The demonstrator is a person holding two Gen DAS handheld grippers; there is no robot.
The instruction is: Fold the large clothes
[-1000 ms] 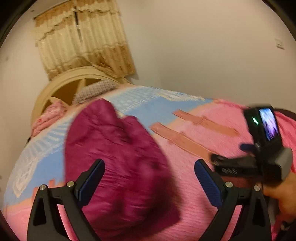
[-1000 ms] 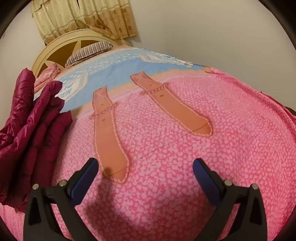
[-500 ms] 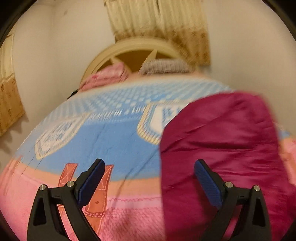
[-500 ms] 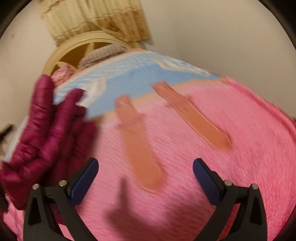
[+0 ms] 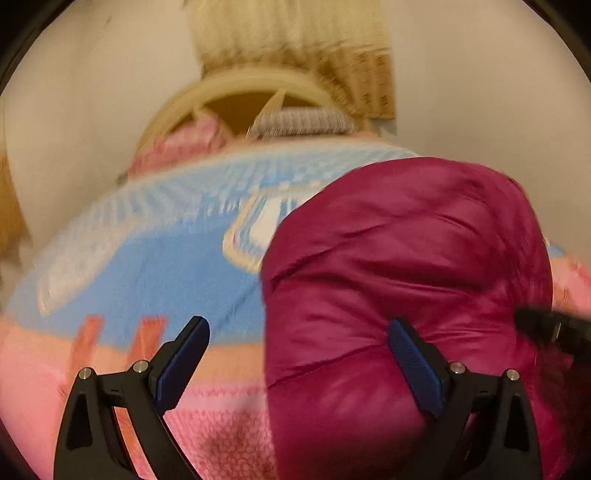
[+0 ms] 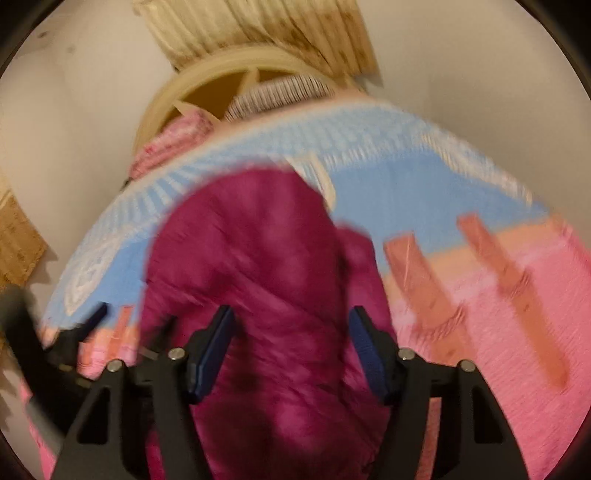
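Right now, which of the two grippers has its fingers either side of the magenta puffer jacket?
The right gripper: the magenta puffer jacket fills the gap between its fingers. The left gripper sits off the jacket's edge, mostly over the bedspread.

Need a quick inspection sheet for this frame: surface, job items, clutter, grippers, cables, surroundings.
Surface: bed with pink and blue patterned bedspread, motion-blurred.
Job's things: magenta quilted puffer jacket bunched on the bedspread.
Clutter: striped grey pillow and pink pillow at the headboard.
Grippers: left gripper open, right pad over the jacket; right gripper open, straddling the jacket.
Cables: nothing seen.
Surroundings: cream arched headboard, beige curtain, plain wall.
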